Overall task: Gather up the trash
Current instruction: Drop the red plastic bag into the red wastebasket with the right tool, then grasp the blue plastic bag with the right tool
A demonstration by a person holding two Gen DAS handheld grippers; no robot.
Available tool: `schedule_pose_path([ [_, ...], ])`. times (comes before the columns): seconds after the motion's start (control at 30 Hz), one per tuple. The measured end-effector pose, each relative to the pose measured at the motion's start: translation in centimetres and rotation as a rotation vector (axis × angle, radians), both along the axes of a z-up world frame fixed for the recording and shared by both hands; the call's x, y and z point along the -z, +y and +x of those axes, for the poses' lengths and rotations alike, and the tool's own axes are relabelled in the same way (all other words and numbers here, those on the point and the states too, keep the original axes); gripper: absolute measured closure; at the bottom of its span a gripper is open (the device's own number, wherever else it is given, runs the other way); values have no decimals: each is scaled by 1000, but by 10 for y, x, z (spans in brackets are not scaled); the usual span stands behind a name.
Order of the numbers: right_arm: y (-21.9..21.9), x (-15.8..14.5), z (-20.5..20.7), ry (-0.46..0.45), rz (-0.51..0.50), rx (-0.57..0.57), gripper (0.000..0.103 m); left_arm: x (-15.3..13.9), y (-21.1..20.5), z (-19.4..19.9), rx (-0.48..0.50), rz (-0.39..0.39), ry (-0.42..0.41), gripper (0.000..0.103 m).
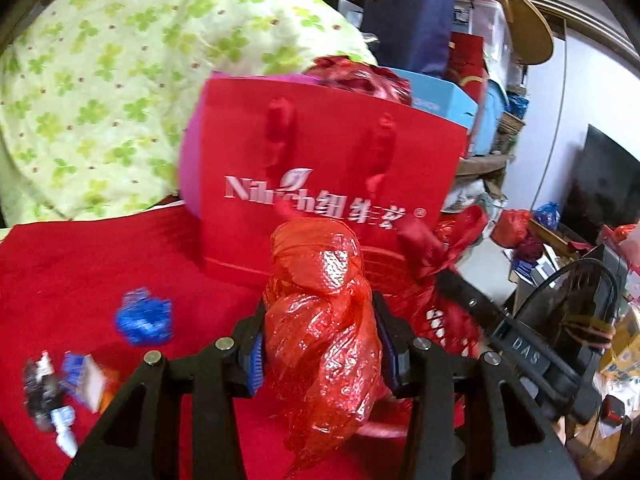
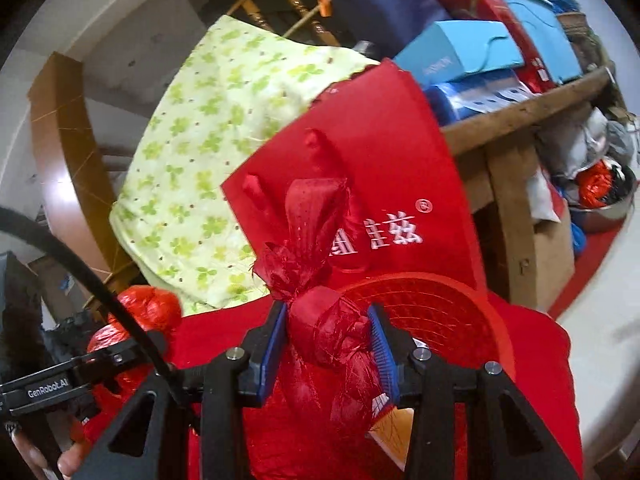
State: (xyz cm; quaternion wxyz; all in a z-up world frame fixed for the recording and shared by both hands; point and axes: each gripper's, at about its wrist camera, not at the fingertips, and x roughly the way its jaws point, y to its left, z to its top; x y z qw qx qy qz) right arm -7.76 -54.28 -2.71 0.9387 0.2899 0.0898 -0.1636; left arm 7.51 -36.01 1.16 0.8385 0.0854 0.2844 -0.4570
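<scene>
My left gripper (image 1: pixel 320 344) is shut on a knotted red plastic bag (image 1: pixel 320 320), held above the red cloth. My right gripper (image 2: pixel 330 344) is shut on a second knotted red plastic bag (image 2: pixel 328 336), over a red mesh basket (image 2: pixel 432 312). The left gripper and its bag also show at the left of the right wrist view (image 2: pixel 136 312). The right gripper's body shows at the right of the left wrist view (image 1: pixel 520 344). Loose trash lies on the cloth at lower left: a blue crumpled wrapper (image 1: pixel 145 316) and small packets (image 1: pixel 80 380).
A red paper shopping bag (image 1: pixel 328 160) with white lettering stands behind both grippers. A green clover-print cloth (image 1: pixel 100 80) covers something at the left. Boxes and bags pile on a wooden shelf (image 2: pixel 520 116). The red tablecloth (image 1: pixel 100 264) ends at the right over grey floor.
</scene>
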Motion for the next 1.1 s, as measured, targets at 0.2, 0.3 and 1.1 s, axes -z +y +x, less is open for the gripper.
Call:
schedule_pose_path([
  [0.2, -13, 12, 5, 35, 54, 5, 44, 25, -40, 2, 15, 39, 26, 36],
  [0.3, -18, 15, 4, 39, 60, 17, 37, 35, -41, 3, 5, 55, 38, 34],
  [1.1, 160, -27, 59, -130, -332, -319, 37, 35, 181, 12, -507, 174, -120, 26],
])
